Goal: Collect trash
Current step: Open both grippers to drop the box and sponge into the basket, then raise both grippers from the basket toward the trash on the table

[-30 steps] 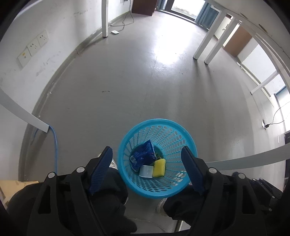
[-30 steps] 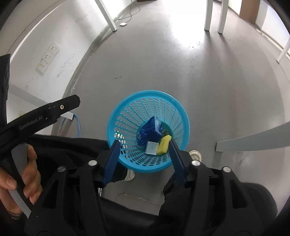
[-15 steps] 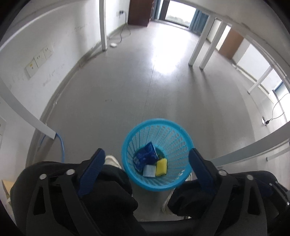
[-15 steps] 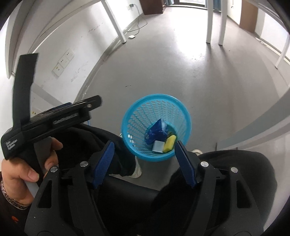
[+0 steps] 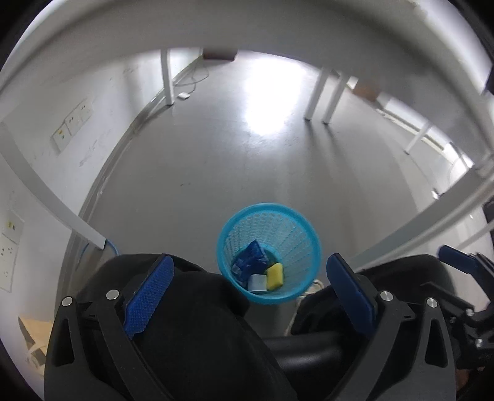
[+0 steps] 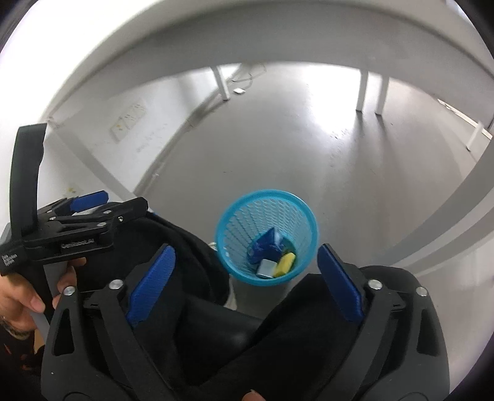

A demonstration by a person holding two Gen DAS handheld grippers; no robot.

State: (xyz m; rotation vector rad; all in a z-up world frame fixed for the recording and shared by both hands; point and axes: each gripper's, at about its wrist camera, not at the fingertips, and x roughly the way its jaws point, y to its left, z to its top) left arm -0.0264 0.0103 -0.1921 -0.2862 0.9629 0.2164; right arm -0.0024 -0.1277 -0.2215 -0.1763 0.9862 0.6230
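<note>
Both sets of jaws stand wide and empty: the left gripper (image 5: 250, 288) and the right gripper (image 6: 247, 276) have just been opening further, and nothing lies between the blue pads of either. Each looks steeply down past the person's dark trouser legs at the blue basket (image 5: 308, 228), which stands on the grey floor well below the jaws. In its bottom lie three pieces of trash: a crumpled blue wrapper (image 5: 250, 259), a yellow sponge (image 5: 274, 275) and a small pale block (image 5: 257, 282), all touching one another. So three items at least are collected, and neither gripper carries a fourth. The floor around the basket shows no loose litter. Above, the underside of a white counter (image 5: 247, 27) curves across both views; whether more trash waits on top of it cannot be told from here, so the task may be finished or only paused.
</note>
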